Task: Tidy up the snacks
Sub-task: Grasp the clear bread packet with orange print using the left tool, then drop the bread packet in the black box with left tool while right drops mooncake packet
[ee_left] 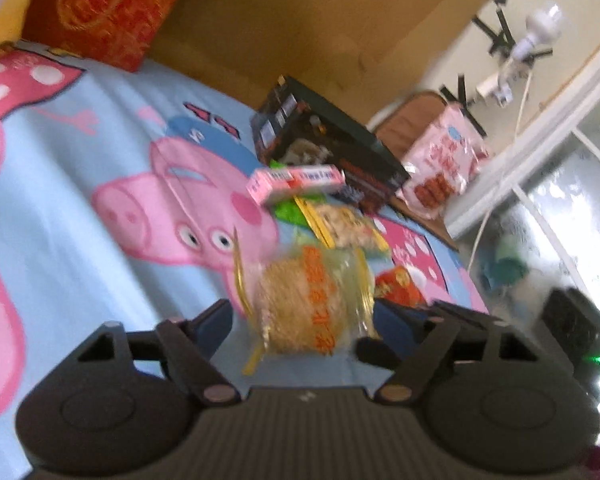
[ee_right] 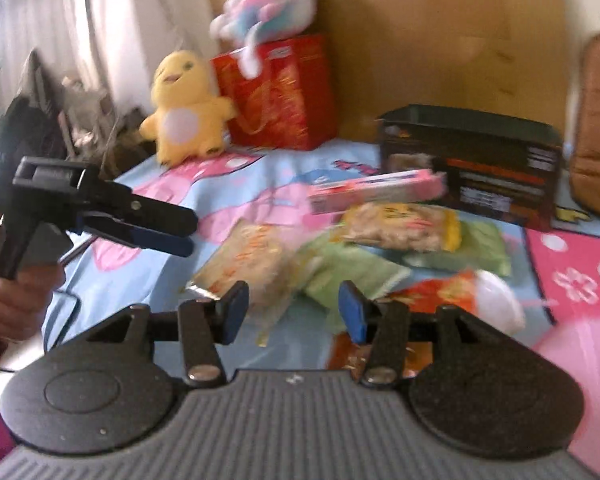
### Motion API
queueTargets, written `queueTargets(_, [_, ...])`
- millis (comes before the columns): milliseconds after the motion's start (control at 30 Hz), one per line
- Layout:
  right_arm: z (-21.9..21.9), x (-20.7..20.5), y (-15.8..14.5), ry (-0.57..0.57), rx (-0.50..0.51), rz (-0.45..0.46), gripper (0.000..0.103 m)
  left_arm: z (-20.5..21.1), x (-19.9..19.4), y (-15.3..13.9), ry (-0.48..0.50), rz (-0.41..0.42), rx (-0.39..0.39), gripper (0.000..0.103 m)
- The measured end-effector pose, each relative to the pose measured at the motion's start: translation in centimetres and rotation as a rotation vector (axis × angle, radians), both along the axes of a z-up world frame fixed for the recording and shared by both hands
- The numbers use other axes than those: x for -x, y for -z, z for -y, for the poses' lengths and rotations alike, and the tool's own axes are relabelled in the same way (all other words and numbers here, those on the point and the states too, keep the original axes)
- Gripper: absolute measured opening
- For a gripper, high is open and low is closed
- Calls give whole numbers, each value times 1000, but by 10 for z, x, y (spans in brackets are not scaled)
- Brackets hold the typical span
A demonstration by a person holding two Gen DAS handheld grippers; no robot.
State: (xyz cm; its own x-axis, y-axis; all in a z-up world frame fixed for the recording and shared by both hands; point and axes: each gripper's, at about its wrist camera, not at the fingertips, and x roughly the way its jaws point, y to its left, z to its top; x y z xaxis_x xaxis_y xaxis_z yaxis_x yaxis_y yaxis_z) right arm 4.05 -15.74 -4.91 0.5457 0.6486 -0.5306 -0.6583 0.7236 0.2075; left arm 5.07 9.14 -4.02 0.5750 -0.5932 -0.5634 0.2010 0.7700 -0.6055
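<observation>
Snacks lie in a loose heap on a cartoon-pig bedsheet [ee_left: 80, 168]. A clear packet of pale crisps with orange lettering [ee_left: 312, 304] lies between the wide-apart fingers of my left gripper [ee_left: 328, 314], and the pads do not touch it. Beyond it are a yellow nut packet [ee_left: 348, 224], a pink box [ee_left: 296, 182], a red packet [ee_left: 396, 286] and an open black box [ee_left: 328, 140]. My right gripper [ee_right: 294, 308] is open low over the clear packet [ee_right: 248, 260] and green packets [ee_right: 352, 276]. The left gripper [ee_right: 192, 232] comes in from the left.
A yellow plush chick [ee_right: 184, 120], a red gift bag [ee_right: 280, 92] and cardboard [ee_right: 460, 40] stand along the back. A pink snack bag [ee_left: 444, 164] rests on a brown chair beyond the bed's right edge. A hand [ee_right: 16, 292] holds the left gripper.
</observation>
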Motion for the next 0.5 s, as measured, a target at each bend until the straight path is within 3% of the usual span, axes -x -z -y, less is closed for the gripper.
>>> queueTargets(33, [-6,-3,3,-19,5,-10,53,5,-2,7,20,-20,1,65])
queueTargets(100, [-19,-6,13,-32,20,-42,55,12,-2,11,6,4,-28,64])
queueTargets(200, [-26,0,11,-27,38,10,53,16,1,5,14,17,-18,64])
queueTargets(333, [-18,4,-6,4,17,51,48,28,-7,-21,53,78,-40,64])
queueTargets(500, [5,-22,-34,103,-67,122,48,57,-49,-63,113,182,-78,68])
